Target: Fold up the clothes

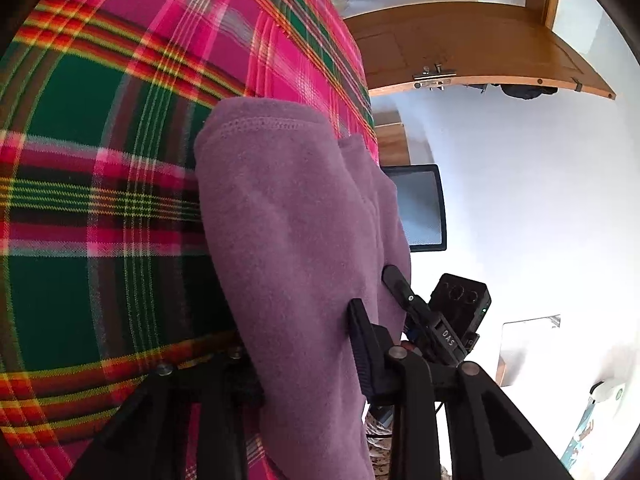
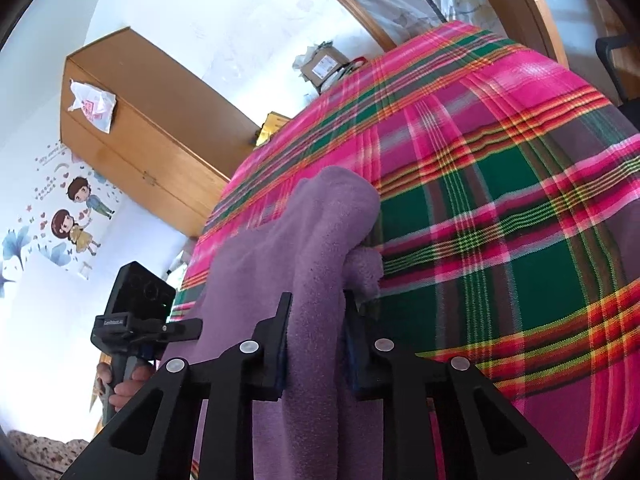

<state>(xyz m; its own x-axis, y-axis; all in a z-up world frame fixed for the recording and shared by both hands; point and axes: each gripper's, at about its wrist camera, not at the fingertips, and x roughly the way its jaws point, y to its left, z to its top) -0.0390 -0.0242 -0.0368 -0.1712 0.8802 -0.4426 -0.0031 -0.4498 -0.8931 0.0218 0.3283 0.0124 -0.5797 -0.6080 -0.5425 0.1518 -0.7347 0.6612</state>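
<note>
A purple fleece garment [image 1: 296, 216] hangs bunched between two hand-held grippers above a bed spread with a pink, green and yellow plaid blanket [image 1: 100, 184]. In the left wrist view, the left hand-held gripper [image 1: 304, 356] has the fleece running down through its jaws; one black finger shows at the cloth's right edge, the other is hidden behind the fabric, so whether the pads press on it cannot be told. A stitched hem crosses the top of the fold. The right hand-held gripper [image 1: 404, 284] reaches in from the right of that view, its fingers against the garment's far edge, a small black camera unit [image 1: 464, 300] mounted on it.

In the right wrist view, the right hand-held gripper [image 2: 316, 324] stands narrow, its two fingers closed on a thick fold of the fleece, which rises ahead of it and flops over the blanket. To the left, a person's hand [image 2: 128, 388] grips the handle of the other device. A wooden wardrobe [image 2: 136, 128] and cartoon wall stickers [image 2: 76, 216] fill the background.
</note>
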